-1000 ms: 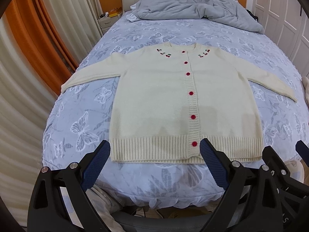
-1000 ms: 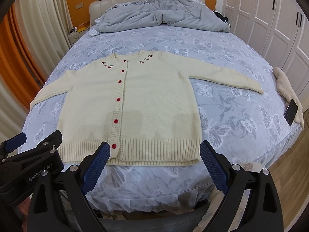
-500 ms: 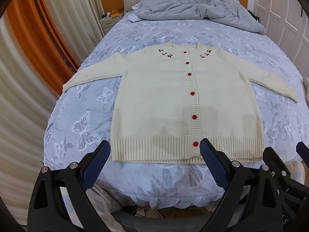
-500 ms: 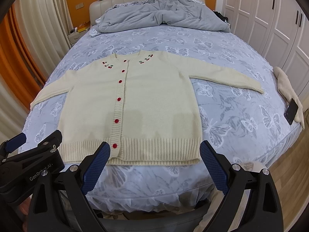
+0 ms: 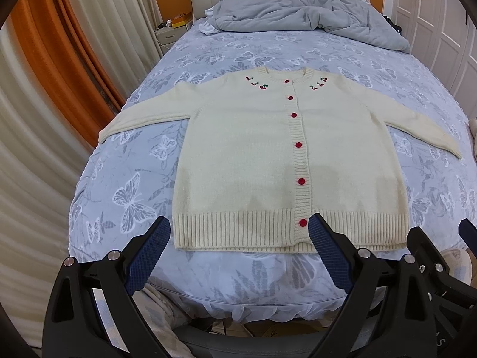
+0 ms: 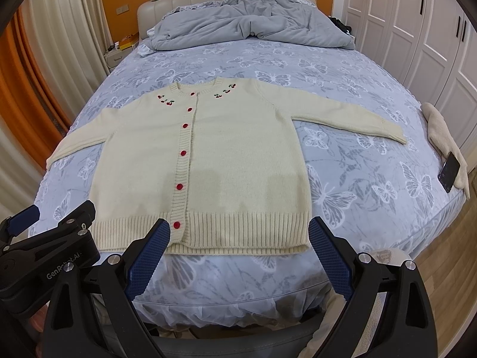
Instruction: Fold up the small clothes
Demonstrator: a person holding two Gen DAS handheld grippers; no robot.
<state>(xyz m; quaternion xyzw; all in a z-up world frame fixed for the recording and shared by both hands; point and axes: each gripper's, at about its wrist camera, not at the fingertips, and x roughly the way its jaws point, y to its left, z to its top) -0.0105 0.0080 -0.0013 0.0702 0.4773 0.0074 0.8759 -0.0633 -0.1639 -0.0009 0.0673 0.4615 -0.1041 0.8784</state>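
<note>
Cream knit, with red buttons and small embroidered cherries at the neck, makes up the cardigan (image 5: 268,161) (image 6: 208,161), which is laid flat and buttoned on the near half of the bed (image 5: 238,44) (image 6: 372,179), sleeves spread to either side and ribbed hem toward the foot. A crumpled grey duvet (image 5: 298,12) (image 6: 244,24) is heaped at the headboard, well apart from the garment. A dark phone (image 6: 448,171) is seen at the bed's right edge, resting against a beige cloth (image 6: 441,131). The sheet is pale blue, printed with butterflies. Orange and cream curtains (image 5: 59,74) are hung on the left; white wardrobe doors (image 6: 432,29) are ranged along the right. The left gripper (image 5: 238,250) and right gripper (image 6: 238,250) are held wide apart in front of the hem, with nothing gripped.
</note>
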